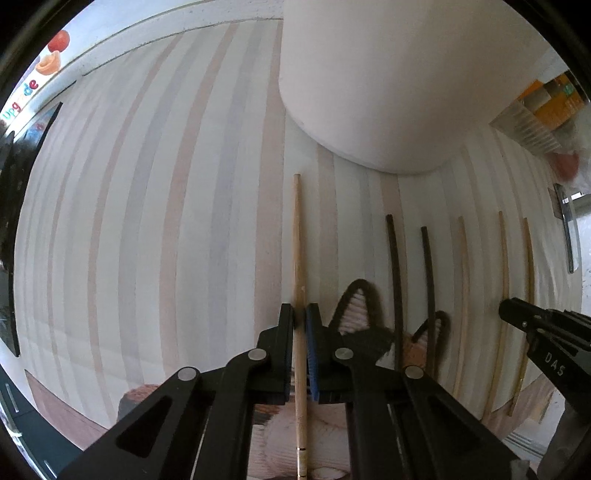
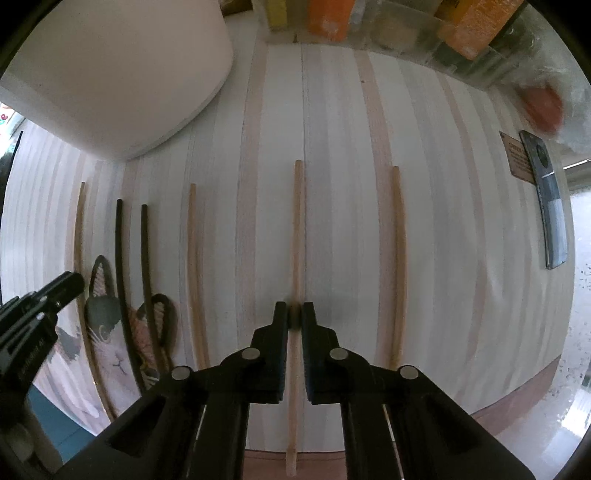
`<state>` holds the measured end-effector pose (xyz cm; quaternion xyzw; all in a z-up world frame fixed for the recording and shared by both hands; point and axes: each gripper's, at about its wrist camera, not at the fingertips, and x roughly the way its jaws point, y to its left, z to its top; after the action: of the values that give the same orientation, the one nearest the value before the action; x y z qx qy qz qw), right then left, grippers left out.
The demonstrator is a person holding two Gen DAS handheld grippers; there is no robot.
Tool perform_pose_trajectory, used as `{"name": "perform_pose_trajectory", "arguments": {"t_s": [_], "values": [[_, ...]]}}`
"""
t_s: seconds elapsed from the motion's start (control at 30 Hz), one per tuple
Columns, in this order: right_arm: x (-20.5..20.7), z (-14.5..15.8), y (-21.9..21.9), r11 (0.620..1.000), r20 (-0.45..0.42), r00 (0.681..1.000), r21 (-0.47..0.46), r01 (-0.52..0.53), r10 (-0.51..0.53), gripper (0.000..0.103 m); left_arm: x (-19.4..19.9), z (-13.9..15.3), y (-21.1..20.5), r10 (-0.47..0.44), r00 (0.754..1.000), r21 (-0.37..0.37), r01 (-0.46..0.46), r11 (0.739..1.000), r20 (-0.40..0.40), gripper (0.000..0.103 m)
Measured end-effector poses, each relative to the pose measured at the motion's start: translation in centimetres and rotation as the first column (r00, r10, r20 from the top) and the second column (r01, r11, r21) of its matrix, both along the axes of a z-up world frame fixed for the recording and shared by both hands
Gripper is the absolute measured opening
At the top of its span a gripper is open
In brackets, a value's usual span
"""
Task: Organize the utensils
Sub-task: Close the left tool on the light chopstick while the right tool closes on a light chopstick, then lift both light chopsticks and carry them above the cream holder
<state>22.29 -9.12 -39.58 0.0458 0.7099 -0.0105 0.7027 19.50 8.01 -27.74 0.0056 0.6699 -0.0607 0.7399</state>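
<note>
Several chopsticks lie side by side on a striped mat (image 1: 147, 221). My left gripper (image 1: 299, 314) is shut on a light wooden chopstick (image 1: 297, 240) at the left end of the row. My right gripper (image 2: 294, 314) is shut on another light wooden chopstick (image 2: 297, 229). Two black chopsticks (image 1: 395, 266) (image 2: 120, 251) lie between them, with more wooden ones (image 2: 194, 258) (image 2: 399, 258) to either side. A large white cylindrical holder (image 1: 388, 74) (image 2: 110, 74) stands just beyond the chopstick tips. The right gripper also shows at the right edge of the left wrist view (image 1: 513, 306).
A cat-print mat (image 2: 110, 332) lies under the near ends of the black chopsticks. Orange boxes in a clear bin (image 2: 443, 29) stand at the back. A dark phone (image 2: 550, 203) lies at the mat's right edge. A red object in plastic (image 2: 543, 107) is nearby.
</note>
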Motion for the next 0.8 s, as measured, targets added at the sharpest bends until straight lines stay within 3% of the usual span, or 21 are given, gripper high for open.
{"name": "perform_pose_trajectory", "arguments": {"t_s": [0.17,0.37,0.63,0.8], "values": [[-0.1,0.3,-0.9,1.000,-0.005,1.000,-0.008,-0.007,0.007,0.008,0.5,-0.1,0.3,0.007,1.000,-0.009,-0.007,1.000,-0.009,0.006],[1.2,0.2,-1.3,1.000,-0.013,1.000,-0.014,-0.009,0.009,0.008,3.6,0.8,-1.8,0.008,1.000,-0.018,-0.009,1.000,-0.024,0.006],[3.0,-0.1,-0.8,0.999,-0.010,1.000,-0.034,0.015,-0.015,0.008,5.5,0.3,-3.5,-0.012,1.000,0.025,0.013,1.000,-0.028,0.004],[2.6,0.4,-2.5,0.998,0.018,0.998,0.032,0.059,-0.060,0.007,5.1,1.9,-3.9,-0.038,0.998,0.093,0.032,0.995,0.058,0.004]]}}
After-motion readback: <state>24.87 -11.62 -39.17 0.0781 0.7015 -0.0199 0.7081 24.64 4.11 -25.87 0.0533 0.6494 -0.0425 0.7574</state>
